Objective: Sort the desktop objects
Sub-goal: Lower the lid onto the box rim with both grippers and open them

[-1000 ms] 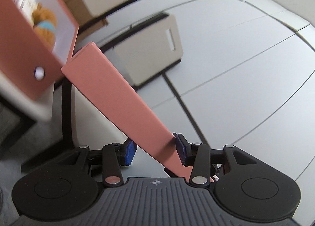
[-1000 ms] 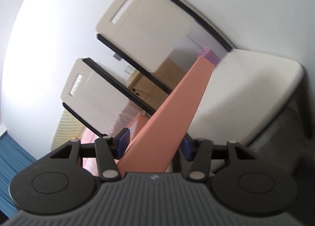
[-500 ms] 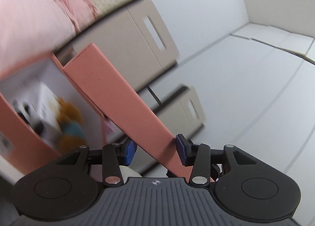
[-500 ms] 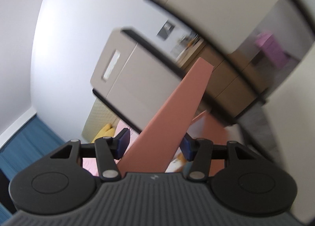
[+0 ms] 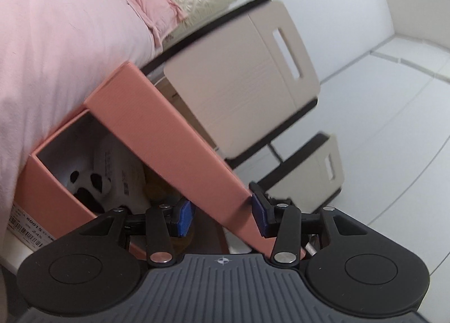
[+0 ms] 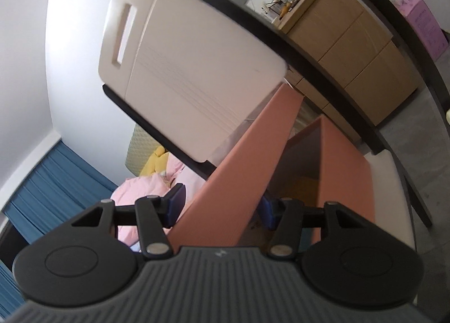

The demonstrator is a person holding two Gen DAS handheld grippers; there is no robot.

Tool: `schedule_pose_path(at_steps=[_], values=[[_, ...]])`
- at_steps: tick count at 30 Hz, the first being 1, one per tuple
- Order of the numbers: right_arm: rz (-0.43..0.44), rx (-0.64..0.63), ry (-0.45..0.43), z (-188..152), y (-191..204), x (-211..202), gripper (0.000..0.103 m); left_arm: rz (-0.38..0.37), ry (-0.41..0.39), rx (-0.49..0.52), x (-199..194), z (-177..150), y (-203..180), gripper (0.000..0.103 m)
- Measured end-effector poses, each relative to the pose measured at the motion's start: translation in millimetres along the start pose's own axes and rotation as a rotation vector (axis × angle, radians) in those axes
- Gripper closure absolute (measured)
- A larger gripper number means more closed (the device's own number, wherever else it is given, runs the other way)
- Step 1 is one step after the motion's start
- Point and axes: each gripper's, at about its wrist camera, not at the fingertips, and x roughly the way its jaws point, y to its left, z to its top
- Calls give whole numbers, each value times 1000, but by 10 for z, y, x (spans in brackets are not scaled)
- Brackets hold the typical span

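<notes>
A flat salmon-pink box lid (image 5: 168, 140) is held by both grippers, one at each end. My left gripper (image 5: 222, 217) is shut on one edge of it. My right gripper (image 6: 222, 205) is shut on the other edge, where the lid (image 6: 247, 176) runs forward between the blue pads. Under and behind the lid stands the open pink box (image 5: 47, 191) with a white packet (image 5: 118, 171) and a brown toy inside. The box also shows in the right wrist view (image 6: 346, 171).
Two beige chairs with black frames (image 5: 253, 84) (image 5: 323, 171) stand beyond the box. A pink duvet (image 5: 62, 42) lies at the left. A wooden cabinet (image 6: 346, 36), blue curtains (image 6: 47, 182) and the beige surface (image 6: 393, 191) under the box show on the right.
Both grippers have swung with the lid, and the views have turned from the floor toward the box. The open box now lies beneath the lid. Both grips are unchanged.
</notes>
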Motion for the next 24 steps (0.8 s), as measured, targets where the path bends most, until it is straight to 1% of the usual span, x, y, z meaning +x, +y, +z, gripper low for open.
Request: schedule_pose_path(at_steps=[2, 5, 8, 10, 11, 12, 14, 16, 17, 19, 21, 23, 24], values=[[-3, 16, 2, -23, -83, 16, 48, 35, 18, 30, 4, -36, -27, 54], [-20, 25, 14, -83, -192, 50, 48, 80, 50, 36, 2, -76, -23, 53], [-22, 12, 10, -115, -199, 45, 49, 98, 67, 35, -5, -105, -24, 53], [-30, 0, 5, -133, -182, 38, 49, 88, 52, -7, -37, -130, -8, 43], [-35, -2, 2, -154, -185, 37, 49, 81, 39, -40, -61, -147, 12, 32], [-39, -4, 0, -178, -191, 37, 49, 68, 25, -75, -88, -169, 35, 26], [-48, -10, -12, -220, -192, 40, 49, 56, -2, -98, -130, -215, 10, 23], [-52, -16, -28, -254, -179, 26, 48, 46, -21, -78, -158, -280, -87, 20], [-52, -18, -34, -266, -176, 24, 48, 41, -15, -58, -147, -316, -145, 16], [-52, -25, -39, -285, -175, 22, 48, 37, -2, -15, -126, -388, -257, 16], [-57, -32, -39, -296, -155, 7, 47, 54, 10, 39, -103, -458, -353, 16], [-65, -45, -33, -308, -120, -3, 46, 73, 6, 83, -102, -507, -414, 16], [-66, -54, -31, -319, -104, -11, 44, 81, -2, 104, -112, -520, -441, 16]])
